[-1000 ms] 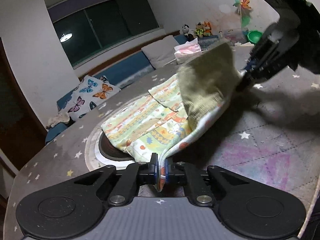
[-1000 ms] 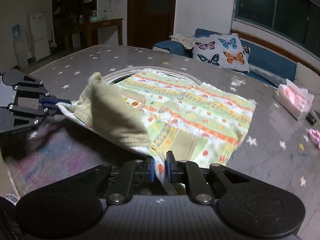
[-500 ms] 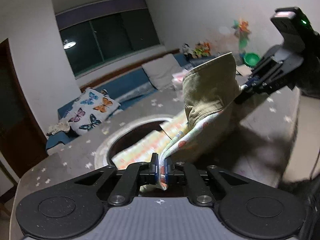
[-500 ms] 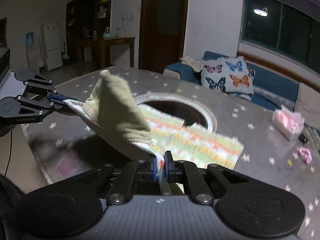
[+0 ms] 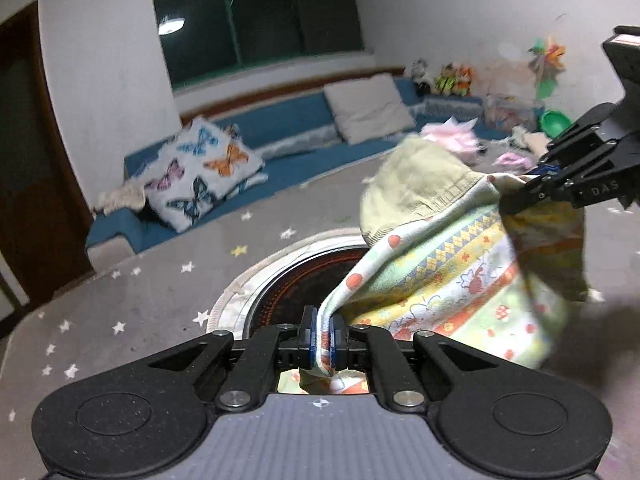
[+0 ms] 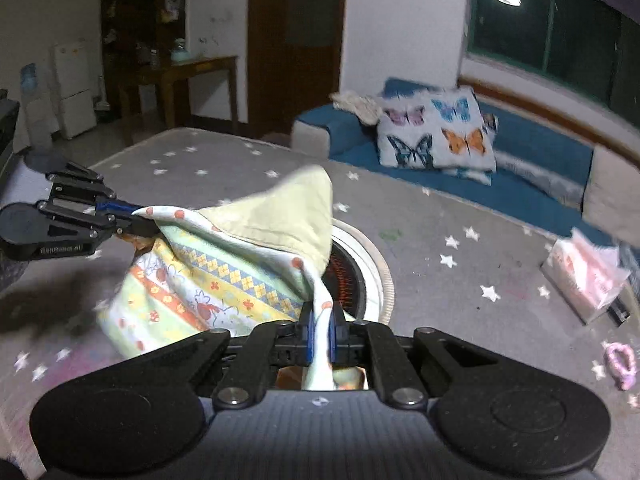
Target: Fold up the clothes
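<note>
A small patterned garment (image 5: 452,280) with an olive-green collar part (image 5: 412,184) hangs in the air above the star-printed table (image 5: 140,300). My left gripper (image 5: 322,336) is shut on one corner of it. My right gripper (image 6: 320,334) is shut on the opposite corner. In the left wrist view the right gripper (image 5: 532,182) pinches the cloth at the far right. In the right wrist view the left gripper (image 6: 132,214) pinches the garment (image 6: 224,276) at the left. The cloth sags between the two, off the table.
A round recessed heater (image 5: 288,284) with a white rim sits in the middle of the table. A tissue pack (image 6: 584,276) and a pink hair tie (image 6: 620,362) lie at the table's right. A blue sofa with a butterfly pillow (image 6: 436,132) runs behind.
Both grippers have lifted the garment off the table, where it lay spread over the heater. It now hangs free, and the heater ring is uncovered.
</note>
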`<act>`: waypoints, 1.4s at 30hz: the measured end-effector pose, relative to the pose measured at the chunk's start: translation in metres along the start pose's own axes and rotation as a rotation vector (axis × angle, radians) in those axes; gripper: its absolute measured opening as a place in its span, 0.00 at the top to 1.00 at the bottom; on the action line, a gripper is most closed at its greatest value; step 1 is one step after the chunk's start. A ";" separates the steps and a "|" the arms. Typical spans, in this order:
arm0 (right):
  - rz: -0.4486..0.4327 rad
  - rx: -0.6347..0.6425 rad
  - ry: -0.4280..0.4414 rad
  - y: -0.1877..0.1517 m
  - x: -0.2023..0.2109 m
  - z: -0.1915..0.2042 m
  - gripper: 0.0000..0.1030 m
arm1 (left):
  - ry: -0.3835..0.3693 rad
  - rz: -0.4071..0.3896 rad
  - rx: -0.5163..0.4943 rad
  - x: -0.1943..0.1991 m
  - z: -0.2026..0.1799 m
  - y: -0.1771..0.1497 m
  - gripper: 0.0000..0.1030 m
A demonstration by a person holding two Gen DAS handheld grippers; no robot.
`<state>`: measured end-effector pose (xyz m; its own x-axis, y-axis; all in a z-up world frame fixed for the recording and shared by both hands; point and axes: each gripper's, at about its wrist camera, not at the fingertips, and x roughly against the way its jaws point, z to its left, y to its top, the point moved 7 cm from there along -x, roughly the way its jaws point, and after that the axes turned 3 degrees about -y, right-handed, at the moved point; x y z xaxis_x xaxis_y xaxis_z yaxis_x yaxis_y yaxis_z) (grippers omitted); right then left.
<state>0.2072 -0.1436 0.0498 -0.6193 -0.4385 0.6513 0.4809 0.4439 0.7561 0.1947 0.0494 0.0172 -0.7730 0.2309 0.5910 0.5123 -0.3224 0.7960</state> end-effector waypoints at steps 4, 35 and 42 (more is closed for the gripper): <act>0.049 -0.083 -0.013 -0.005 -0.051 -0.020 0.94 | 0.004 0.061 0.016 -0.040 0.012 -0.004 0.92; 0.028 -0.308 0.003 -0.028 -0.102 -0.041 0.83 | -0.116 0.099 0.208 -0.109 -0.017 0.017 0.81; 0.039 -0.250 -0.024 -0.025 -0.124 -0.032 0.83 | -0.118 0.100 0.227 -0.121 -0.013 0.015 0.84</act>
<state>0.2924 -0.1252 -0.0480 -0.6106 -0.4047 0.6808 0.6411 0.2521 0.7249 0.2908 0.0053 -0.0443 -0.6725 0.3178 0.6684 0.6646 -0.1380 0.7343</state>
